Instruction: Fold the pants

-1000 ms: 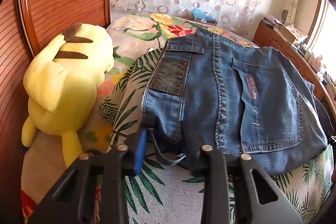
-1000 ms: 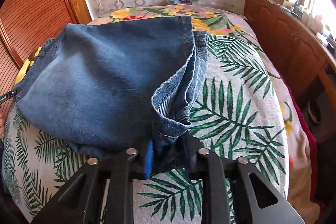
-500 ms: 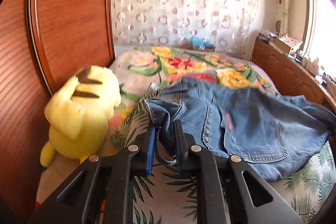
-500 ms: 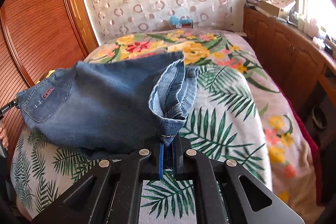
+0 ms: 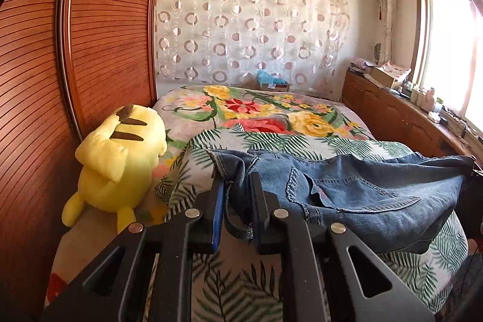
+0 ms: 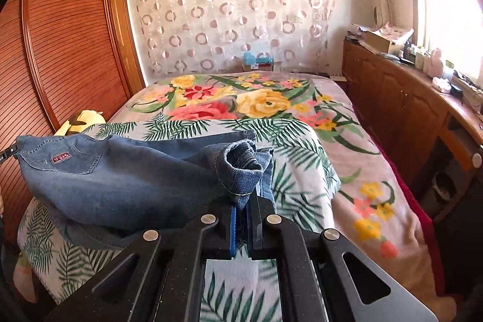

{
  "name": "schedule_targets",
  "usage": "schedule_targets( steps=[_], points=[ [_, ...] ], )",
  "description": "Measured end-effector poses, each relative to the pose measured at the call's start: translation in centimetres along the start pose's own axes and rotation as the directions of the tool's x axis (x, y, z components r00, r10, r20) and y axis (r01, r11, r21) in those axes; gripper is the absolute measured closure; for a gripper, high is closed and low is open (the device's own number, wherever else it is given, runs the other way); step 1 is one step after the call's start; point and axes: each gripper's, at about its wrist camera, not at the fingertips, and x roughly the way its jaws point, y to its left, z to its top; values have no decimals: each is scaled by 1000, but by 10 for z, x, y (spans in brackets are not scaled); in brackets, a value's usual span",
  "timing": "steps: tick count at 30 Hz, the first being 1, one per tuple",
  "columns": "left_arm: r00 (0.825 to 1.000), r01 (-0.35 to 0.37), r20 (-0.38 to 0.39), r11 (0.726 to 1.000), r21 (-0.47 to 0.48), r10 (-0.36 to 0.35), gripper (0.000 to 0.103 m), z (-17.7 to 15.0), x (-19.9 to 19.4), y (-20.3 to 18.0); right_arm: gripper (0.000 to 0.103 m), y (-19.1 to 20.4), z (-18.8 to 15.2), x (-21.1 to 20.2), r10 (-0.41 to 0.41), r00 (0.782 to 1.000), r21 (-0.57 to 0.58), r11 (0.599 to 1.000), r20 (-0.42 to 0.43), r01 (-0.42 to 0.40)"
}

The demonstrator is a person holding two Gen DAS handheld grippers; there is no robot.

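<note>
1. Pants of faded blue denim (image 5: 347,189), already doubled over, are hanging in a sagging span between the two grippers, just above the leaf-printed blanket on the bed (image 5: 247,285).
2. At one end the left gripper (image 5: 237,201) is pinching the waistband end by a belt loop, its black fingers narrowed onto the bunched cloth; at the other the right gripper (image 6: 241,216) is clamping the rolled hem end, fingers nearly together with a fold of denim between them.
3. To do this carry well, I judge both ends should be travelling level and at the same pace, with enough tension to take the sag out, so the stitched back pocket (image 6: 60,156) is landing flat and not creasing.
4. Lowering should be gentle: thick denim is slipping easily from a narrow pinch, and the left hold on loop and band looks the weaker.
5. A yellow plush toy with brown-tipped ears (image 5: 117,159) is sitting beside the wooden slatted wardrobe (image 5: 99,35), near the left end, so the cloth should be kept away from it.
6. Hidden: the underside of the denim and how many layers each pinch is catching. In the left view the far end is running into the dark frame edge.
</note>
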Motion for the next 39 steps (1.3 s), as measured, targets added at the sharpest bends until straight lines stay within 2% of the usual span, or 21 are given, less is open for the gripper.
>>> schedule_targets(
  steps=[5, 10, 13, 16, 17, 20, 21, 24, 25, 26, 31, 35, 39],
  points=[
    [1000, 24, 4, 1000, -9, -24, 86, -27, -34, 1, 99, -1, -27, -33, 2, 1000, 12, 1000, 6, -2],
    [998, 23, -51, 1000, -4, -23, 86, -59, -39, 2, 99, -1, -53, -60, 18, 1000, 32, 999, 1, -18],
    [993, 5, -117, 1000, 15, -3, 83, -79, -29, 1, 99, -5, -66, -58, 36, 998, 74, 997, -52, -32],
    [989, -3, -145, 1000, 29, 8, 81, -91, -24, 1, 98, -11, -84, -45, 47, 991, 114, 993, -122, -33],
    [988, -7, -154, 1000, 29, 11, 79, -94, -23, 2, 95, -13, -88, -42, 50, 990, 128, 991, -129, -33],
    [987, -12, -162, 999, 30, 17, 64, -97, -25, 4, 83, -21, -90, -34, 41, 989, 158, 987, -142, -18],
    [987, -11, -157, 1000, 29, 15, 54, -97, -28, 5, 83, -23, -90, -34, 36, 989, 169, 986, -144, -12],
    [990, -3, -140, 999, 39, 8, 41, -93, -33, 4, 81, -20, -84, -40, 29, 991, 173, 985, -130, -6],
    [990, -1, -140, 999, 43, 7, 31, -93, -34, 3, 81, -18, -83, -44, 25, 992, 166, 986, -121, -5],
    [990, 7, -139, 999, 47, -1, 26, -92, -35, 1, 81, -17, -81, -47, 23, 993, 160, 987, -114, -5],
    [988, 80, -139, 992, 93, -67, 21, -89, -37, -21, 80, -5, -77, -55, 14, 995, 133, 991, -95, -1],
    [984, 126, -144, 985, 118, -108, 21, -89, -29, -46, 73, 0, -83, -63, 23, 997, 114, 993, -74, -15],
    [977, 164, -155, 978, 127, -144, 21, -86, -20, -69, 73, -2, -95, -62, 23, 997, 108, 994, -77, -15]
  ],
)
